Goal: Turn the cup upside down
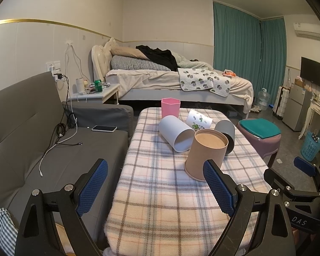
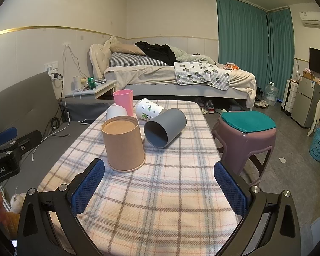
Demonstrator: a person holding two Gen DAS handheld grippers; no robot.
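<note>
A brown paper cup point(image 1: 204, 154) point(image 2: 123, 144) stands upside down on the plaid table point(image 1: 160, 192) point(image 2: 160, 192), its base up. Behind it a white cup point(image 1: 177, 133) point(image 2: 116, 112), a grey cup point(image 1: 226, 133) point(image 2: 165, 128) and a leaf-patterned cup point(image 1: 198, 120) point(image 2: 149, 109) lie on their sides. A pink cup point(image 1: 170, 107) point(image 2: 123, 101) stands upright at the far end. My left gripper point(image 1: 155, 168) is open and empty, near the table's front left. My right gripper point(image 2: 160, 168) is open and empty, just in front of the brown cup. The right gripper also shows in the left wrist view point(image 1: 304, 168).
A grey sofa point(image 1: 53, 149) with a phone point(image 1: 104, 128) and cables lies left of the table. A purple stool point(image 2: 245, 136) with a green cushion stands at the right. A bed point(image 2: 181, 79) is behind, a blue basket point(image 2: 318, 147) at far right.
</note>
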